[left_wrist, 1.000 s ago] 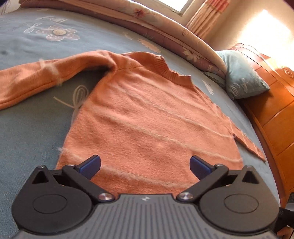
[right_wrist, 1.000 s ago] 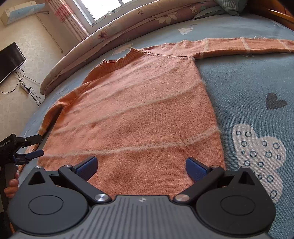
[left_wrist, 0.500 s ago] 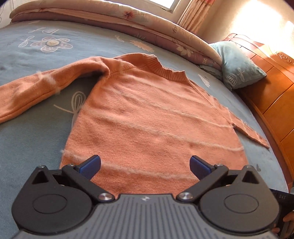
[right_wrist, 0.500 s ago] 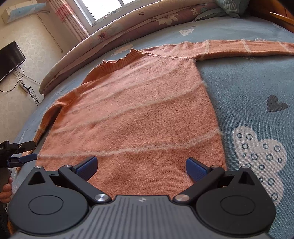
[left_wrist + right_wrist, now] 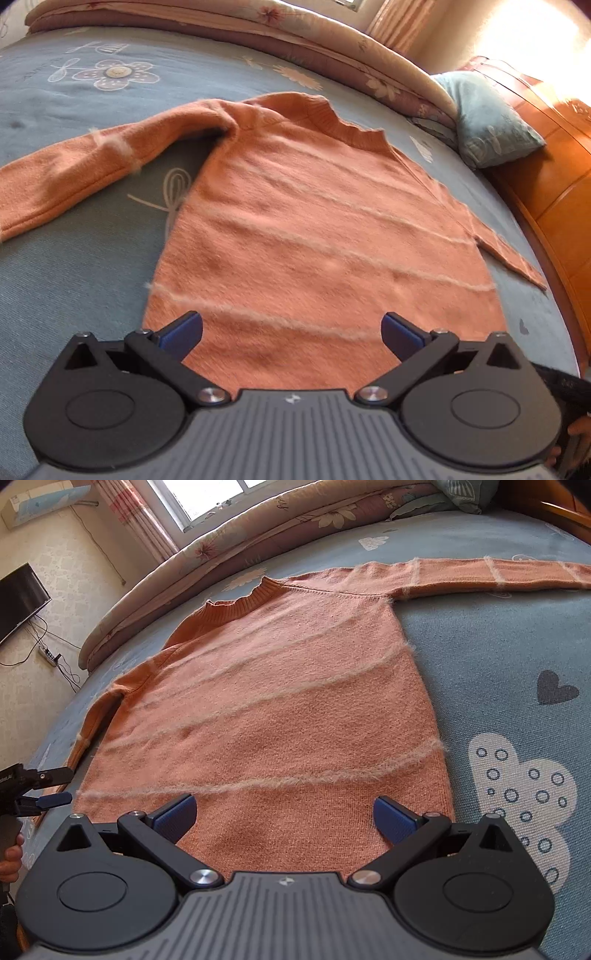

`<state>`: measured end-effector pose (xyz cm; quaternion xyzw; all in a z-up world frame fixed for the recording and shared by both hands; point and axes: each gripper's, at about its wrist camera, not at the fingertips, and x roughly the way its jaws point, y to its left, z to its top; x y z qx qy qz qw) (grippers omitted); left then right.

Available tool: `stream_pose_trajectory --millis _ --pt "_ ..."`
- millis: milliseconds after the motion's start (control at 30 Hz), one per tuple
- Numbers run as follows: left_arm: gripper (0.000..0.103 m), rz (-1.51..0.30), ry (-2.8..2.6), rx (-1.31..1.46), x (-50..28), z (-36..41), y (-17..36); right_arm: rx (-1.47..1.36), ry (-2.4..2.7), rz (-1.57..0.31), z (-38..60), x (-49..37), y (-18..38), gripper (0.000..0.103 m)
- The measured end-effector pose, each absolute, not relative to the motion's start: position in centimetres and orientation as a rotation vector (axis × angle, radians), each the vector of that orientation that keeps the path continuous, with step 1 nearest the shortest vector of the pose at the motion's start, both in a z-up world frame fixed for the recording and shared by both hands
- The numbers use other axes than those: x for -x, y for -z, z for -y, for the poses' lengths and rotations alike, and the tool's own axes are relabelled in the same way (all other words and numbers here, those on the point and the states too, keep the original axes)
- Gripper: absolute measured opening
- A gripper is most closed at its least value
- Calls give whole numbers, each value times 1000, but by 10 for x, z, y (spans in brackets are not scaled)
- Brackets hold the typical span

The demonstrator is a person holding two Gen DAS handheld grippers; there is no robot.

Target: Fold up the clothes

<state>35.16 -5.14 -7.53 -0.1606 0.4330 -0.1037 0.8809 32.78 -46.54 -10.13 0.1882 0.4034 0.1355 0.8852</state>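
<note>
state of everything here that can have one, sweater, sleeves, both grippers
orange sweater: spread flat on the bed, unfolded
right sleeve: stretched straight out sideways
left sleeve: out sideways, slightly bunched at the shoulder
left gripper: open, empty
right gripper: open, empty

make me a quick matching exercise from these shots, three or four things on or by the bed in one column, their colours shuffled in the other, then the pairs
Column 1
1. sweater
2. bedsheet
3. gripper pads
4. headboard

Column 2
A. orange-brown wood
B. grey-blue with white flower and heart prints
C. dark blue
D. orange with pale fuzzy stripes

Pairs: 1-D, 2-B, 3-C, 4-A
</note>
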Motion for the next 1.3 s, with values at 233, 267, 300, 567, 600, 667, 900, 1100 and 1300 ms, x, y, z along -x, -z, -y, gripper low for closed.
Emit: stream_pose_trajectory --millis 233,267,300,567,600,667,900,1100,1300 --pt "102 -961 212 316 -319 56 96 -388 -277 -840 465 -328 101 103" --pt "102 -968 206 317 -314 56 95 -391 -277 -840 465 -328 101 103" --pt "102 -978 208 312 -311 56 93 -395 -278 -841 466 -329 101 103" --pt "102 -948 334 371 -311 81 76 -391 -276 -846 465 -329 101 103" --pt "102 -956 348 383 -314 88 79 -390 -276 -845 465 -329 101 103" --pt "102 -971 371 387 -319 101 84 -389 -276 -844 465 -329 102 103" --pt "102 -1010 362 379 -304 108 96 -402 -280 -851 468 -329 101 103" --pt "102 -966 270 418 -290 73 86 -387 -280 -857 466 -329 100 103" --pt "102 -968 160 546 -294 44 96 -364 -275 -853 463 -328 100 103"
